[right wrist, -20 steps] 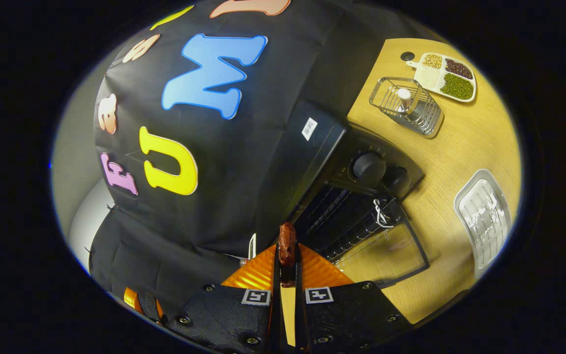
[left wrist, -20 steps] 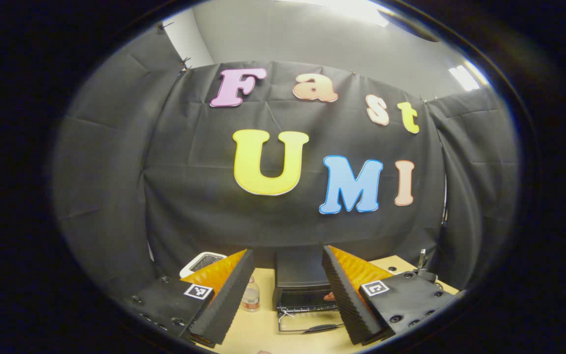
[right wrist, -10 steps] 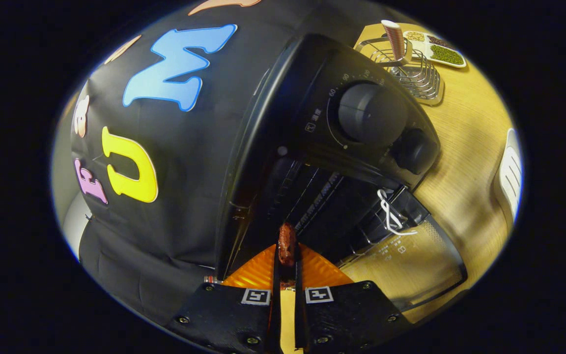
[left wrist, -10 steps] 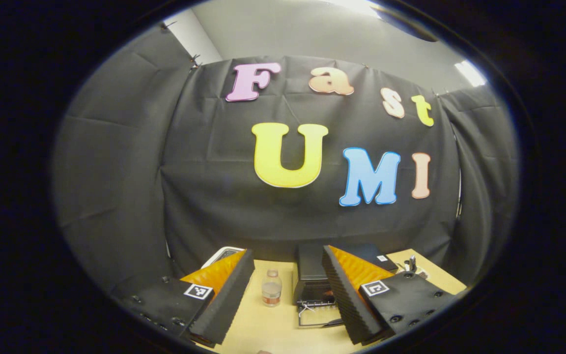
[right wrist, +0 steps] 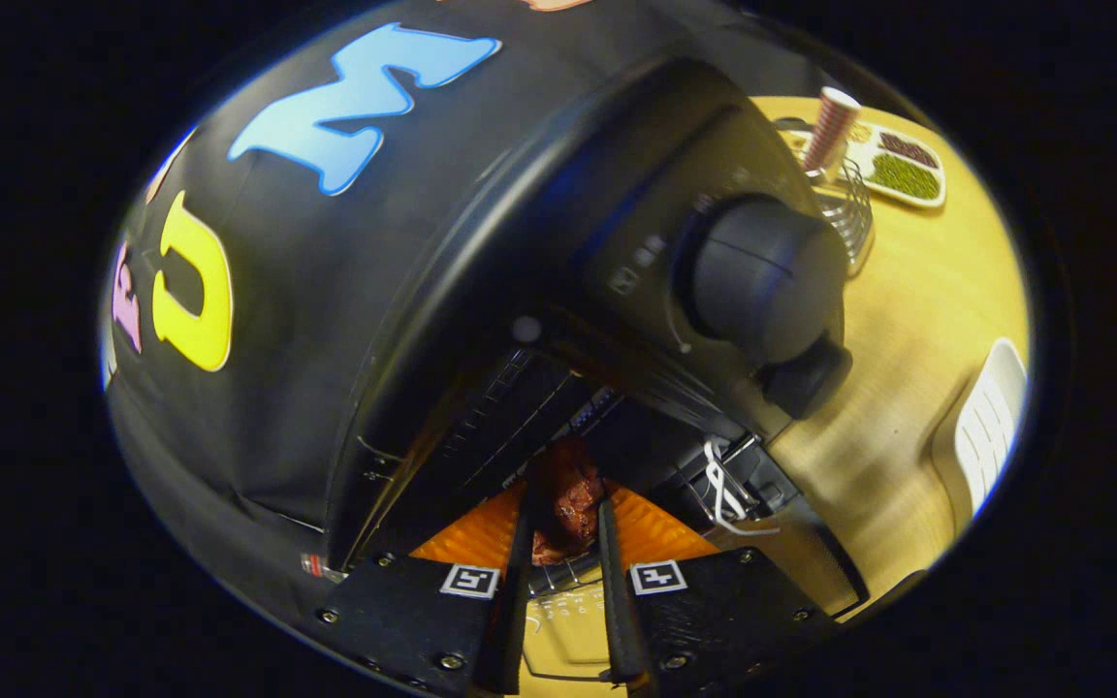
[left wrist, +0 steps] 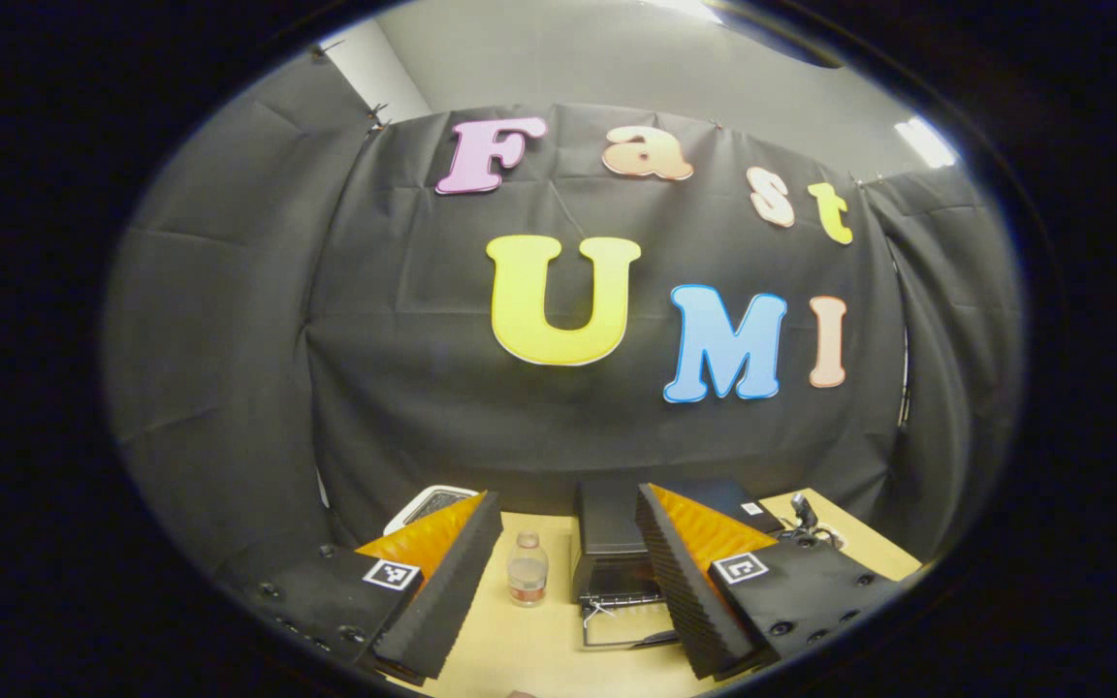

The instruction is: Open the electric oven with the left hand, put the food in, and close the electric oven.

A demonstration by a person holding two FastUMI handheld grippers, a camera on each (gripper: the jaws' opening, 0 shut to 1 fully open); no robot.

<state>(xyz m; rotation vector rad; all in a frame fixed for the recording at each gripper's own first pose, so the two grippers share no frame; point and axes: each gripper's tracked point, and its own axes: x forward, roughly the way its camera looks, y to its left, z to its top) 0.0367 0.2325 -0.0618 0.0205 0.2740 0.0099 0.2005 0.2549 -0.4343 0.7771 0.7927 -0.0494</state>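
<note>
1. Food: a dark reddish-brown piece, seen in the right gripper view between the fingers of the right claw; both fingers press on it; it sits at the mouth of the electric oven, just over the wire rack.
2. Electric oven: black body, upright on the tabletop; door dropped open and lying flat under the right claw; two round knobs on the control panel, the larger above the smaller; a white tie hangs at the hinge side.
3. Left gripper view: the oven stands far off with its door down; left claw wide open, nothing between its fingers, held well back from the oven.
4. A clear bottle stands upright on the tabletop just beside the oven, apart from it; a white object lies behind the left finger, type not legible.
5. Right gripper view, beyond the oven: a wire basket holding a striped cup; a divided tray with green and dark contents; a white ridged tray at the tabletop edge.
</note>
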